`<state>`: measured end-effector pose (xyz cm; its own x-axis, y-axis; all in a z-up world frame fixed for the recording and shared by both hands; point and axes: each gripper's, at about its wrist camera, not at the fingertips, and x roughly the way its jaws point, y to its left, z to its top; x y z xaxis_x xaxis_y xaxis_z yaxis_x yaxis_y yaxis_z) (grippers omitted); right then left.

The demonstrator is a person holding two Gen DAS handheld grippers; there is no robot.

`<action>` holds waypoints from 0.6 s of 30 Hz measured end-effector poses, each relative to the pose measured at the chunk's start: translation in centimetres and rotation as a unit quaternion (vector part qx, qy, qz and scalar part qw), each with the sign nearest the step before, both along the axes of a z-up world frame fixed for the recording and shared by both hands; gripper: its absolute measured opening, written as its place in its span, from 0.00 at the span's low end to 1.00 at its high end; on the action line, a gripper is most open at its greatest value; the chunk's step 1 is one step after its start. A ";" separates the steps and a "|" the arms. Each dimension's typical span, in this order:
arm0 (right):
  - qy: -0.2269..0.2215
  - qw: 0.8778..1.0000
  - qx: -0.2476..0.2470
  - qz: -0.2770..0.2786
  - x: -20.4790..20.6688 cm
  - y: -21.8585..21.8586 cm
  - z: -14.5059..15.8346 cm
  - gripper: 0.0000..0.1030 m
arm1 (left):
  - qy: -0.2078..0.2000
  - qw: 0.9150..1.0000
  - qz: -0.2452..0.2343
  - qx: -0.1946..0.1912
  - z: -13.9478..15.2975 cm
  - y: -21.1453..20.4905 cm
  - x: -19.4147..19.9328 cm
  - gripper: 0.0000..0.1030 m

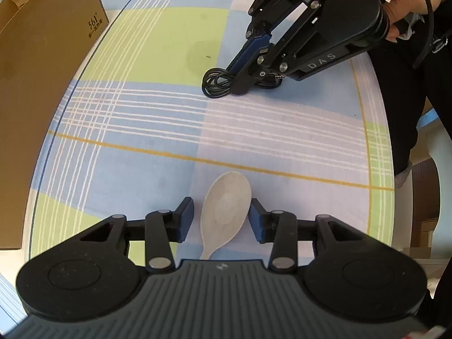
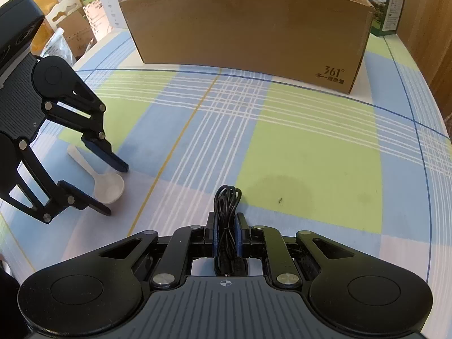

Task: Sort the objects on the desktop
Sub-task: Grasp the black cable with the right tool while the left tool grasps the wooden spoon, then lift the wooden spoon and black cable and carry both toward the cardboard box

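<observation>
A pale beige spoon (image 1: 224, 212) lies flat on the checked tablecloth, bowl pointing away. My left gripper (image 1: 221, 219) is open, one finger on each side of the bowl, not touching it. The right wrist view shows the same spoon (image 2: 108, 188) between the left gripper's (image 2: 117, 189) spread fingers. A coiled black cable (image 2: 227, 214) is pinched between the blue pads of my right gripper (image 2: 227, 236), which is shut on it. From the left wrist view, the cable (image 1: 216, 82) rests on the cloth under the right gripper (image 1: 248, 80).
A large open cardboard box (image 2: 245, 25) marked 361° stands at the far side of the table; it fills the left of the left wrist view (image 1: 42, 79). Cartons and bags (image 2: 65, 22) sit beyond the table's left end. A person's hand (image 1: 406, 8) holds the right gripper.
</observation>
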<state>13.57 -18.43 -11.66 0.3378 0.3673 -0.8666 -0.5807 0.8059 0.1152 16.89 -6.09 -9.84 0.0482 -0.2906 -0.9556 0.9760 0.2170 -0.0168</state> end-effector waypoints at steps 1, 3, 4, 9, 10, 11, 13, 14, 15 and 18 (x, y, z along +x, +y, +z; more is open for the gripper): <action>-0.001 1.000 0.001 -0.001 -0.1 0.0 0.0 0.08 | 0.000 1.000 0.001 0.000 -0.1 -0.1 0.1 0.31; -0.002 1.000 0.004 -0.004 -0.2 -0.1 -0.1 0.08 | 0.001 1.000 0.007 0.000 -0.1 -0.1 -0.1 0.29; -0.003 1.000 0.005 -0.006 -0.2 -0.2 0.0 0.08 | 0.001 1.000 0.011 0.000 -0.1 0.0 -0.2 0.27; -0.009 1.000 0.015 -0.010 -0.3 -0.5 -0.3 0.09 | -0.003 0.998 0.070 -0.003 -0.1 0.0 -0.8 0.26; -0.011 1.000 0.017 -0.011 -0.4 -0.5 -0.3 0.09 | 0.000 0.995 0.094 -0.009 -0.1 0.2 -0.7 0.26; -0.014 1.000 0.018 -0.013 -0.5 -0.5 -0.3 0.09 | 0.006 0.992 0.125 -0.014 -0.1 0.3 -0.4 0.26; -0.019 1.000 0.019 -0.016 -0.6 -0.6 -0.4 0.09 | 0.005 0.982 0.188 -0.020 0.0 0.6 0.0 0.26; -0.022 0.999 0.020 -0.018 -0.7 -0.6 -0.4 0.09 | 0.002 0.976 0.216 -0.021 -0.1 0.7 0.2 0.26; -0.025 0.999 0.019 -0.019 -0.7 -0.6 -0.4 0.09 | -0.001 0.969 0.246 -0.022 -0.1 0.8 0.4 0.26; -0.034 0.999 0.018 -0.026 -0.8 -0.6 -0.5 0.09 | -0.010 0.941 0.337 -0.023 -0.1 1.0 1.3 0.26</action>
